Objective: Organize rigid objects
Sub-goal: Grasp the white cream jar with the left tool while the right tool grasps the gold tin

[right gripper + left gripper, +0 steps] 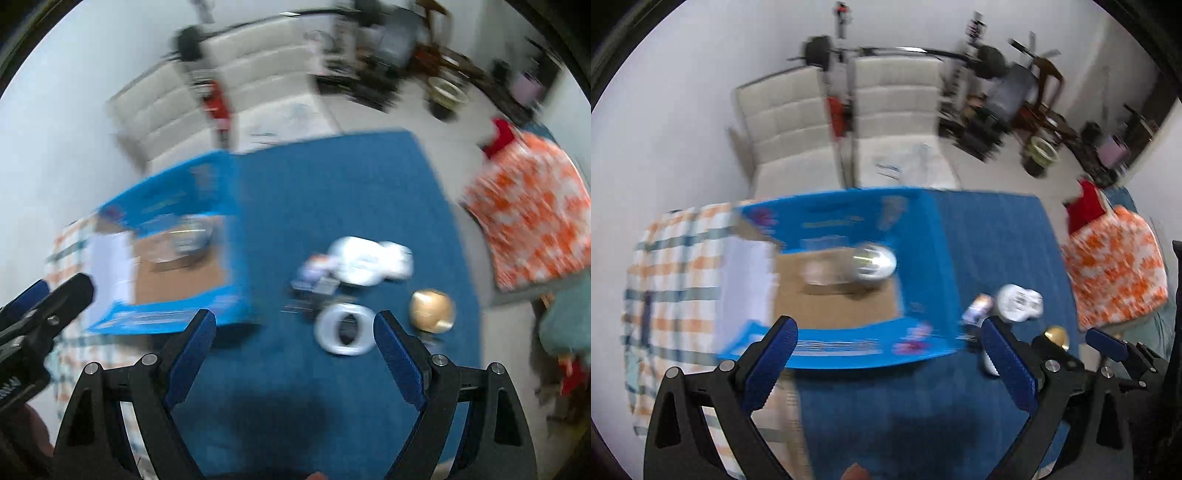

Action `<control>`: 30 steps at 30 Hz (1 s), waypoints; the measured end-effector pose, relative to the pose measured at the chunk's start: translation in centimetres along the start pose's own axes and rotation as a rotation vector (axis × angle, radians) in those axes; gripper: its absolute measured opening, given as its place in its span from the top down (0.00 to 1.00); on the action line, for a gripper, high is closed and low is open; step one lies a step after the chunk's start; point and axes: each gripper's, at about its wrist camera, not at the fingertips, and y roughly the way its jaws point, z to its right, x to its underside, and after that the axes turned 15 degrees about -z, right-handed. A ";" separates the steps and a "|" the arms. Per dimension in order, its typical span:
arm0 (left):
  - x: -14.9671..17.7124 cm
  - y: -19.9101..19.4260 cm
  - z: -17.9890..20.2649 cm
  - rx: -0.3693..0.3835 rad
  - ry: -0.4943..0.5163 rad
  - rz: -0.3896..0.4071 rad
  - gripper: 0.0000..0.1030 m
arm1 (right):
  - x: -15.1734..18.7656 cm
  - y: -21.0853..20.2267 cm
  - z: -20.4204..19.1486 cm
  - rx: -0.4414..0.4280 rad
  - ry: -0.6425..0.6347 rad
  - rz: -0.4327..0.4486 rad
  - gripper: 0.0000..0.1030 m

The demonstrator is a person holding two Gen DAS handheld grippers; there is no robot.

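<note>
An open blue cardboard box (923, 258) (236, 236) stands on a blue cloth. A shiny metal object (873, 263) (192, 236) and a blurred clear item lie inside it. My left gripper (886, 336) is open and empty, just before the box's near wall. My right gripper (295, 328) is open and empty above the cloth. Right of the box lie a white object (1019, 301) (369, 264), a white ring (345, 330), a gold round object (432, 304) (1056, 334) and a small printed packet (317, 269) (977, 308). Both views are motion-blurred.
A checked cloth (672, 280) lies left of the box. An orange-and-white patterned cloth (1115, 266) (532, 218) lies at the right. Two white chairs (842, 122) stand behind the table, with a barbell rack and clutter beyond.
</note>
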 end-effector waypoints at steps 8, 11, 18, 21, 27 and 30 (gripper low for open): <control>-2.7 12.7 14.9 0.046 0.194 -0.193 0.01 | -2.0 9.6 14.3 0.024 0.202 -0.169 0.13; -3.7 17.4 17.5 0.032 0.225 -0.279 0.01 | -2.5 12.8 15.8 0.016 0.219 -0.207 0.13; -5.2 24.6 20.9 -0.038 0.270 -0.387 0.01 | -4.2 18.0 16.8 0.001 0.224 -0.272 0.13; -5.5 26.9 21.6 -0.062 0.280 -0.424 0.03 | -4.9 19.2 16.7 -0.015 0.235 -0.286 0.13; -5.2 26.9 23.4 -0.085 0.324 -0.349 0.34 | -5.7 20.6 16.5 0.034 0.264 -0.294 0.15; -5.1 26.9 24.1 -0.099 0.329 -0.337 0.36 | -5.5 20.7 16.4 0.066 0.280 -0.289 0.23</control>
